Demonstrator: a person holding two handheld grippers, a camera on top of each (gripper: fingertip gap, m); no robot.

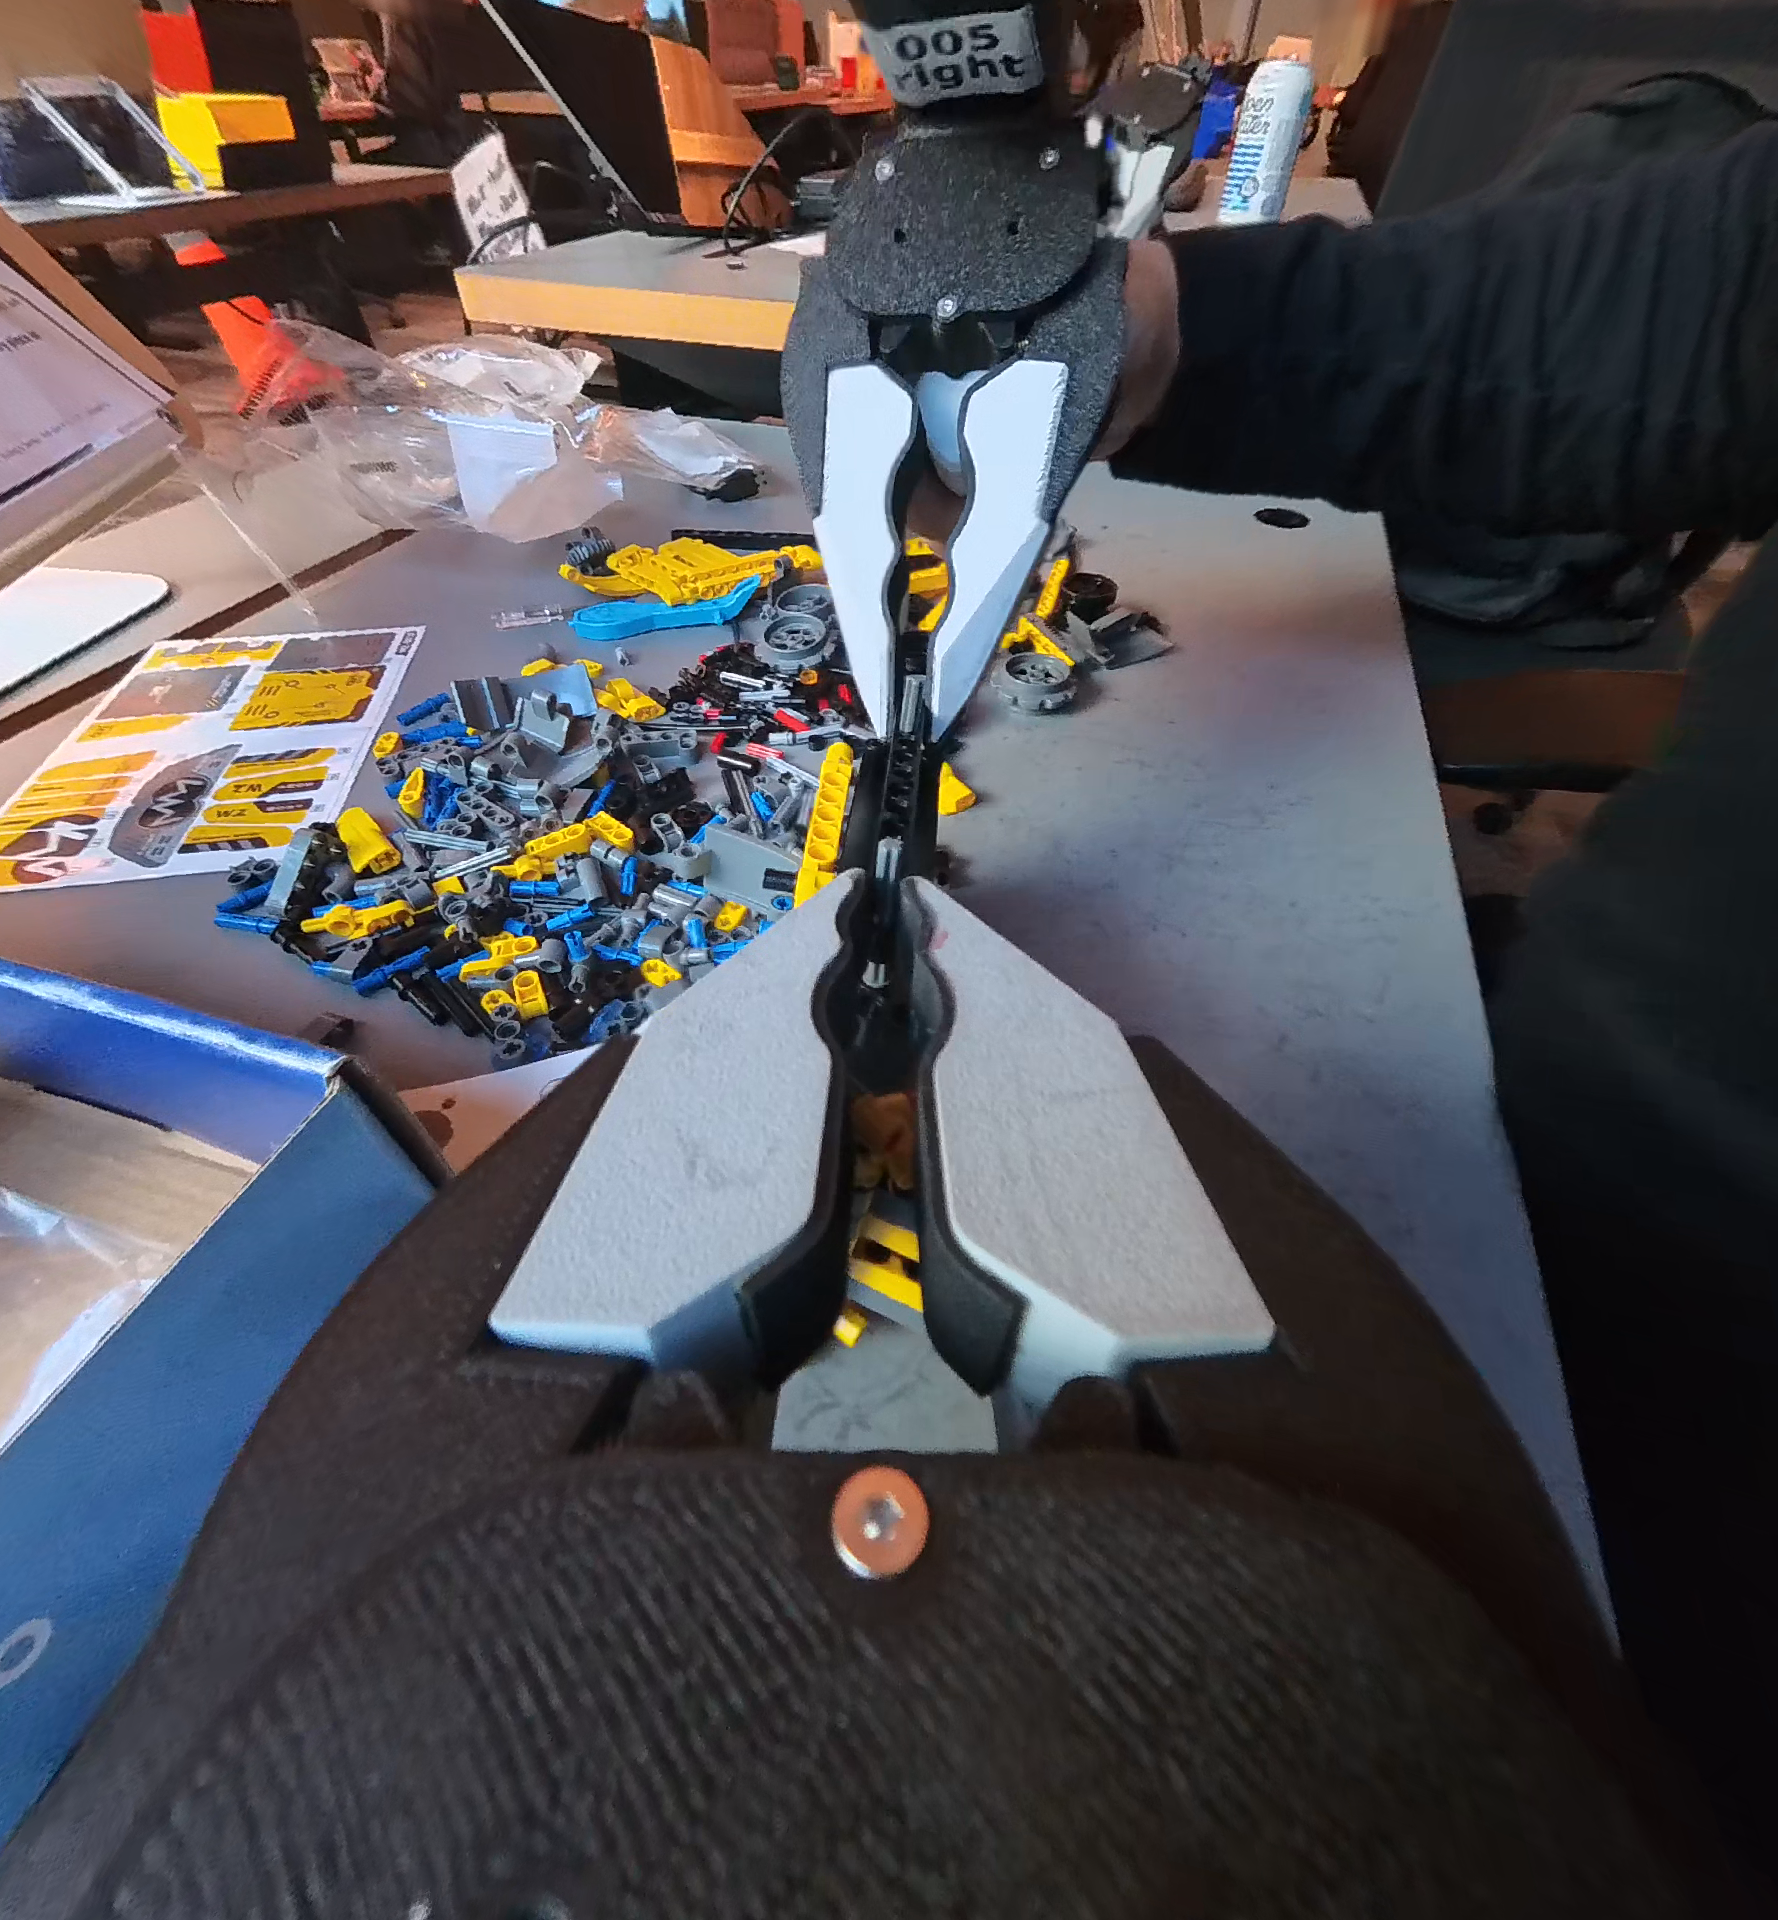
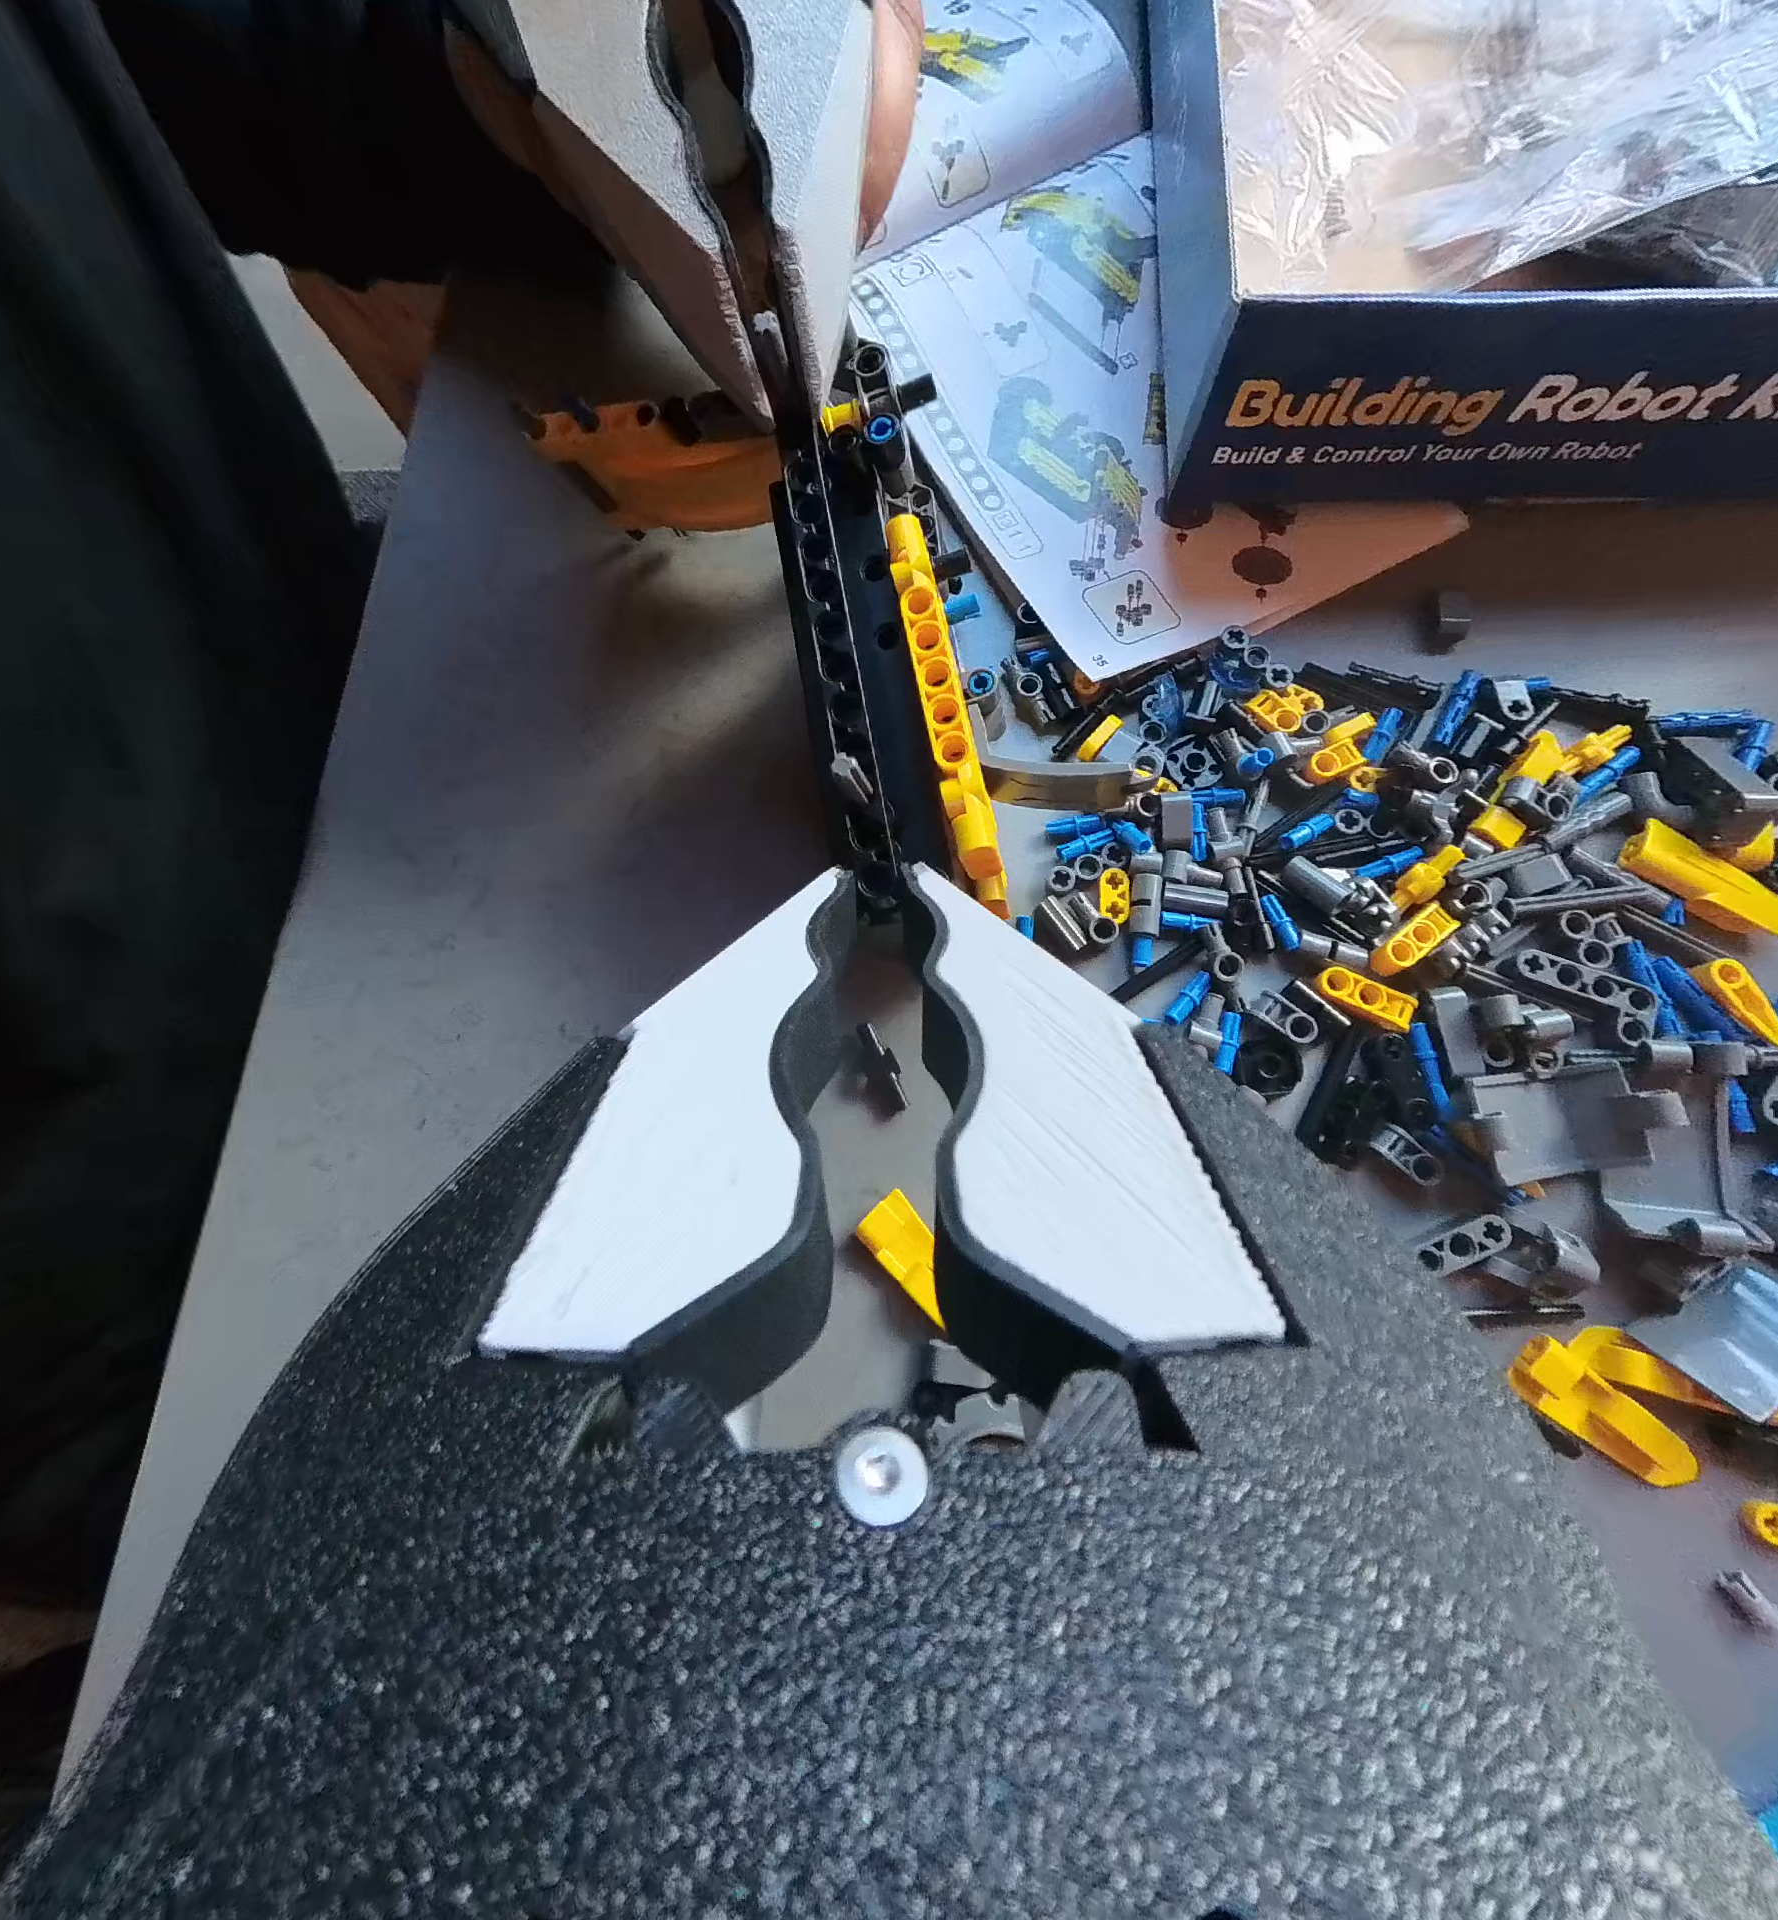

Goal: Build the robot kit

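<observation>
A long black holed beam [image 1: 900, 800] with a yellow beam [image 1: 828, 821] pinned along its side is held just above the grey table [image 1: 1228, 831]. My left gripper [image 1: 880, 888] is shut on its near end. My right gripper [image 1: 906, 717] faces it and is shut on the far end. In the right wrist view the black beam [image 2: 843, 644] and the yellow beam [image 2: 937, 675] run from my right gripper [image 2: 880, 883] up to my left gripper [image 2: 791, 405]. A loose black pin [image 2: 880, 1065] and a yellow piece [image 2: 900, 1242] lie on the table below my right gripper.
A pile of small black, grey, blue and yellow parts [image 1: 552, 831] lies to the left of the beam. A sticker sheet [image 1: 189, 758], clear bags [image 1: 511, 436] and a blue box [image 1: 137, 1247] lie around it. An open booklet [image 2: 1051, 364] lies by the box [image 2: 1487, 416]. About 9 cm separates my left fingertips from my right.
</observation>
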